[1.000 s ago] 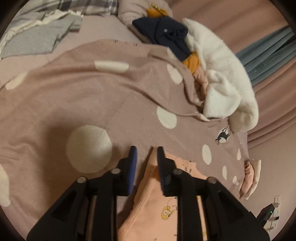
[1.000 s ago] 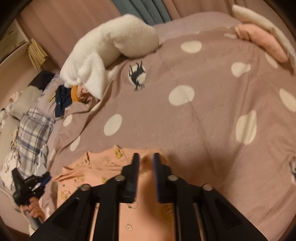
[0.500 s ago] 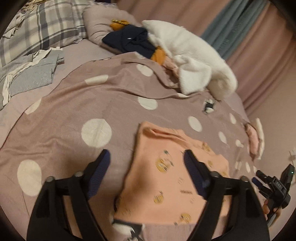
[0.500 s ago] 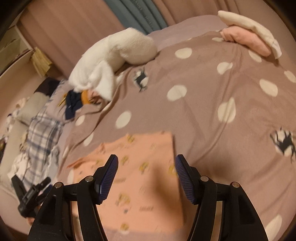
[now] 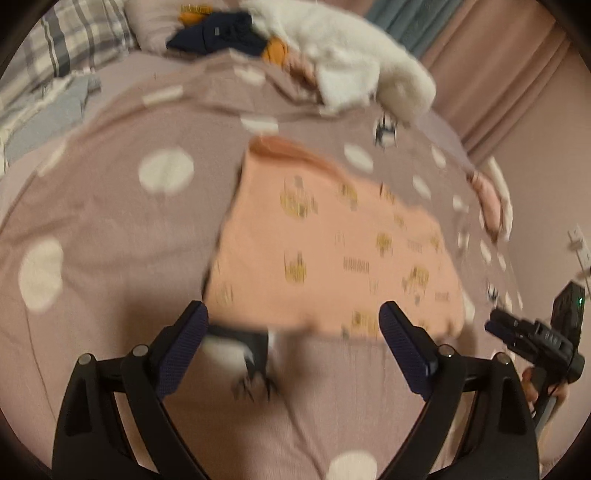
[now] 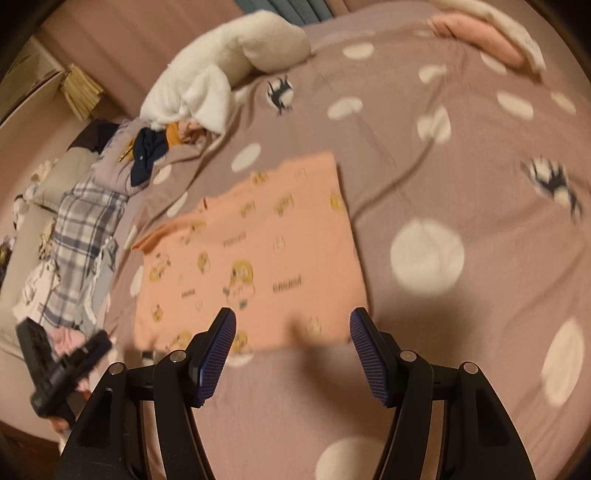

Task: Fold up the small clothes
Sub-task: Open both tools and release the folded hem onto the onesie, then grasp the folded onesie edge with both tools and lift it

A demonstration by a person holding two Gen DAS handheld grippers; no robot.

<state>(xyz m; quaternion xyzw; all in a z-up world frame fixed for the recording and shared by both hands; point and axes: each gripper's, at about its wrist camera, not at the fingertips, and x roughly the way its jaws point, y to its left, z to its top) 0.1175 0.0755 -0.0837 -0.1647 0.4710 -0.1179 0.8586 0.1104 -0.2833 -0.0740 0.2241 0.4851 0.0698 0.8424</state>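
just then both of my grippers hung above the bed with nothing in them. my left gripper (image 5: pixel 291 332) had its jaws spread wide, and the near edge of the peach shirt (image 5: pixel 332 243) lay just beyond its fingertips, not touching them. my right gripper (image 6: pixel 293 332) was spread wide too, with its blue pads (image 6: pixel 371 360) on either side of the shirt's (image 6: pixel 255 258) near edge, above the cloth rather than on it as far as i could tell.

the shirt lay flat in a rough rectangle on the mauve blanket (image 6: pixel 424 155) with pale dots, its little yellow cartoon prints facing up. one far corner was rumpled and turned up slightly in the left view.

farther back, a white fluffy garment (image 5: pixel 354 55) was heaped by a dark navy garment (image 5: pixel 218 33), well apart from the shirt. a plaid cloth (image 6: pixel 85 214) lay at the bed's side, and a pink folded piece (image 6: pixel 476 33) sat near the far edge. the pictures were blurred, so finer detail was lost on me.
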